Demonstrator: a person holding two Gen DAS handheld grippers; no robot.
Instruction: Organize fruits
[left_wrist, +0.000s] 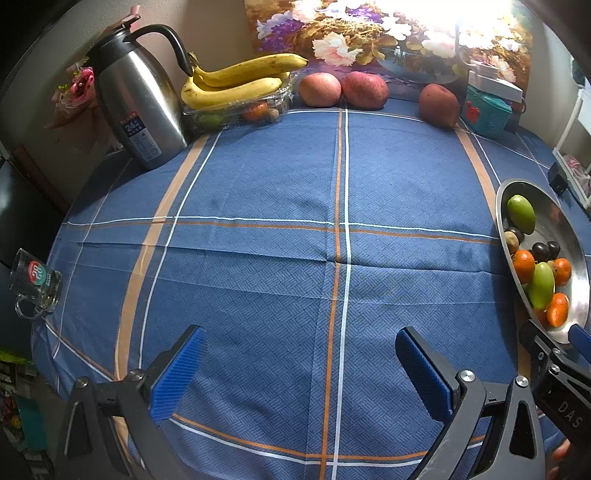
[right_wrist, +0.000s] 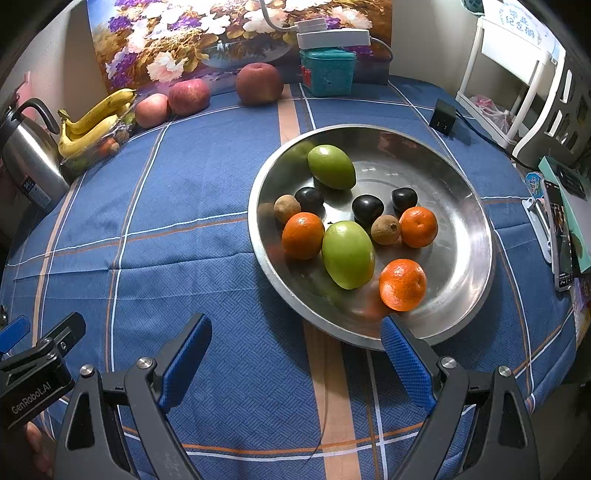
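A steel bowl (right_wrist: 461, 236) holds two green fruits (right_wrist: 347, 254), three oranges (right_wrist: 402, 284), dark plums (right_wrist: 367, 208) and small brown fruits (right_wrist: 386, 229). It shows at the right edge of the left wrist view (left_wrist: 576, 258). Bananas (left_wrist: 236, 83) lie on a clear tray (left_wrist: 236, 110) at the back left, with three red apples (left_wrist: 319, 89) beside them. My left gripper (left_wrist: 299, 354) is open and empty above bare cloth. My right gripper (right_wrist: 295, 339) is open and empty, its right finger just in front of the bowl's near rim.
A steel thermos jug (left_wrist: 136, 99) stands at the back left. A glass mug (left_wrist: 35, 284) sits at the left table edge. A teal box (right_wrist: 327, 72) and black adapter (right_wrist: 443, 116) are at the back. A phone (right_wrist: 559, 236) lies at the right.
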